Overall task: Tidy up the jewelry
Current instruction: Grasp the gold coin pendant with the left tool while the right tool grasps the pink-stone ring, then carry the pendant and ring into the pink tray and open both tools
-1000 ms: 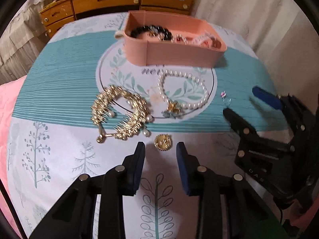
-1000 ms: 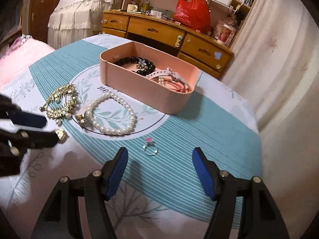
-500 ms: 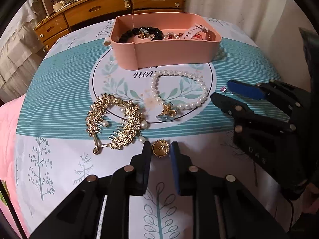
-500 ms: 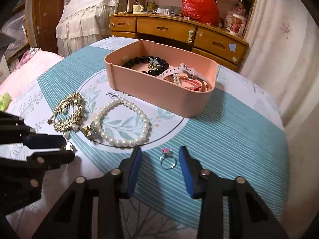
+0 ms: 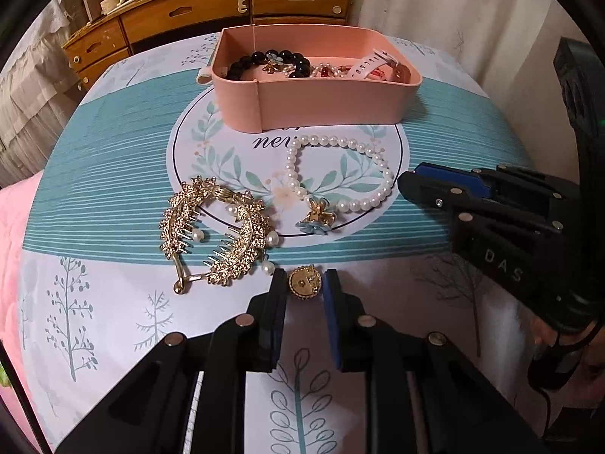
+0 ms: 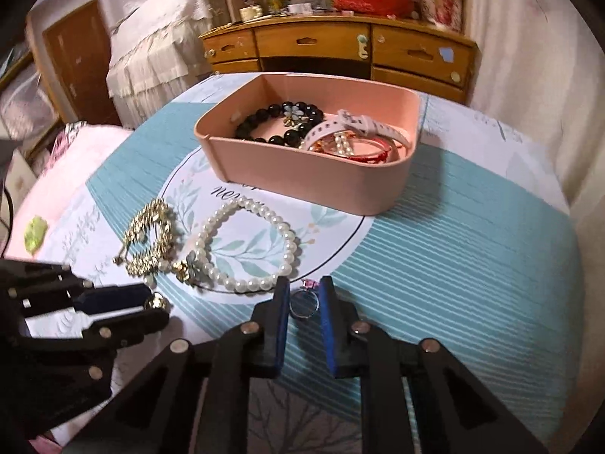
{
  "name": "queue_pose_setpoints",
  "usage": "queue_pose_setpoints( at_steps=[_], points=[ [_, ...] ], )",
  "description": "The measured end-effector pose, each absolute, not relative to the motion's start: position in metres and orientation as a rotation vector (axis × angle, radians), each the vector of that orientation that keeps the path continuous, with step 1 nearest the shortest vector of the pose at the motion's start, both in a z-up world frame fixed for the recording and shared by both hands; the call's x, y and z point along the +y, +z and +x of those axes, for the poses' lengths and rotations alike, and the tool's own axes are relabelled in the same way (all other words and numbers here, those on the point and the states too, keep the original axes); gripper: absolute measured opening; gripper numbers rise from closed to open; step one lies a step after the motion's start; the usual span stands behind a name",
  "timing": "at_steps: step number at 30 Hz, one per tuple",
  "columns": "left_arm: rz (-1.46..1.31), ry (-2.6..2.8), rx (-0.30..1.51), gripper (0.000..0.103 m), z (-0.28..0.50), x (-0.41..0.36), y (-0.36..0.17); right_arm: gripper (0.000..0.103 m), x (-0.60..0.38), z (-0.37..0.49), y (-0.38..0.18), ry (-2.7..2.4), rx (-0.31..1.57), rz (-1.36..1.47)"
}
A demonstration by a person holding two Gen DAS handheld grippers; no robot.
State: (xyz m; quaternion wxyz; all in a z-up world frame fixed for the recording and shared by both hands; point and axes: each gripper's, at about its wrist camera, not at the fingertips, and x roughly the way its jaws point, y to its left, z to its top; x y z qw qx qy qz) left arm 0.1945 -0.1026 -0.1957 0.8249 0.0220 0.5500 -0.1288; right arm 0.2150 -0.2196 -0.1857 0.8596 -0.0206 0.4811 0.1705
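My left gripper (image 5: 304, 283) is shut on a round gold brooch (image 5: 304, 282) low over the tablecloth. My right gripper (image 6: 304, 300) is shut on a silver ring with a pink stone (image 6: 303, 302), also low over the cloth. A gold hair comb with pearls (image 5: 215, 227) and a pearl bracelet with a flower charm (image 5: 340, 174) lie between the grippers and the pink tray (image 5: 332, 104). The tray holds a black bead bracelet (image 6: 280, 121), a white strap (image 6: 359, 125) and red bangles. In the left wrist view the right gripper (image 5: 423, 179) shows side-on at the right.
A round table (image 6: 472, 246) carries a teal and white printed cloth. A wooden dresser (image 6: 340, 49) stands behind it, with a red bag on top. A curtain hangs at the right. A pink bed cover (image 6: 56, 174) lies to the left.
Both grippers moved forward and closed: the left jaws came in on the gold brooch, the right jaws on the ring. The other jewelry has not moved.
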Motion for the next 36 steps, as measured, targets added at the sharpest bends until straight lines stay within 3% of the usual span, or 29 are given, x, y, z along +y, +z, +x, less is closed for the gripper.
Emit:
queue_pose_setpoints(
  at_steps=[16,29,36],
  points=[
    [-0.023,-0.310,1.183,0.017,0.219,-0.077,-0.150,0.016,-0.215,0.221,-0.143,0.305,0.917,0.132],
    [-0.007,-0.400,0.982,0.017,0.294,-0.055,-0.065,0.016,-0.210,0.257,-0.095,0.245,0.772,0.288],
    [-0.040,-0.462,0.943,0.017,0.335,-0.055,-0.057,0.016,-0.204,0.273,-0.080,0.209,0.725,0.321]
  ],
)
